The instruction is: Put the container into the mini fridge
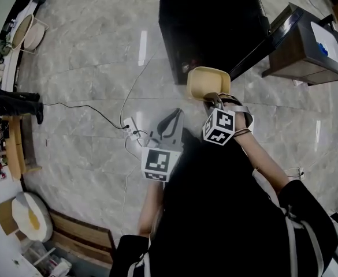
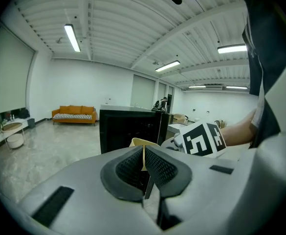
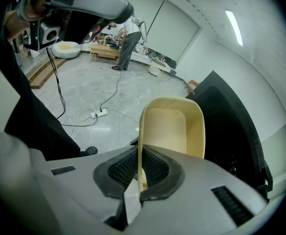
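Now your right gripper [image 3: 139, 173] is clamped on the side wall of the cream container [image 3: 174, 126], holding it just before the black mini fridge [image 1: 215, 22]. Your left gripper [image 2: 145, 168], jaws together and empty, hangs farther from the fridge. The right one's marker cube [image 1: 219, 127] bears black-and-white squares.

The mini fridge [image 1: 215, 22] stood with its door [image 1: 262, 46] swung aside, its front open toward bare floor [image 1: 88, 62] crossed by a loose cable [image 1: 70, 104].
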### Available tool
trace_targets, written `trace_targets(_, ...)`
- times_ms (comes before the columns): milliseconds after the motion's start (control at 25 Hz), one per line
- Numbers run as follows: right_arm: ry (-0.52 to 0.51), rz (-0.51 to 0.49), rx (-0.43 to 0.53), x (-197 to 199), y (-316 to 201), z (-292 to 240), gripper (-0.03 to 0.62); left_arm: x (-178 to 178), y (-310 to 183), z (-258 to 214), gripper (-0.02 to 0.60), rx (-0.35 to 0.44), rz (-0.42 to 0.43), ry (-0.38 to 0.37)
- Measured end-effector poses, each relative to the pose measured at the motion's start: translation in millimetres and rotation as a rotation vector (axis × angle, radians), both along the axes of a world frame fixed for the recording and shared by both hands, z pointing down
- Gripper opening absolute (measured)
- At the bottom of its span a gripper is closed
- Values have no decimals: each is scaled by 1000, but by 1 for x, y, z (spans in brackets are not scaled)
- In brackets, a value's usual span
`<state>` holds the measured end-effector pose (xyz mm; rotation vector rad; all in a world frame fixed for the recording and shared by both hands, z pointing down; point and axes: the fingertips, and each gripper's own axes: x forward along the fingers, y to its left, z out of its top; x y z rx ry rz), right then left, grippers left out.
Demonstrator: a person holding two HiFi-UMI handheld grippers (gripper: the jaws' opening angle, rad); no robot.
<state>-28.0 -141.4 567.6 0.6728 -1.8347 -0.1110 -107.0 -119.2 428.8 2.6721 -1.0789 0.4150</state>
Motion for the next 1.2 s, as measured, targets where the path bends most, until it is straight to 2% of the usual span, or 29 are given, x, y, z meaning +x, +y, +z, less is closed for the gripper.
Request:
trace_targets(360, 123, -41, 39, 23, -49, 45, 29, -4, -12, 6, 41, -20, -2, 27)
trace_targets(640, 193, -57, 111, 45, -105, 83, 29, 3, -25, 5, 41, -40, -64, 42)
trace_targets(960, 263, -30, 156, 77, -167, 130, 29, 22, -28, 22, 41, -88, -90, 6)
trace_targets(1200, 337, -3, 234, 92, -205, 167, 31, 26, -38, 30, 41, -109, -141, 22)
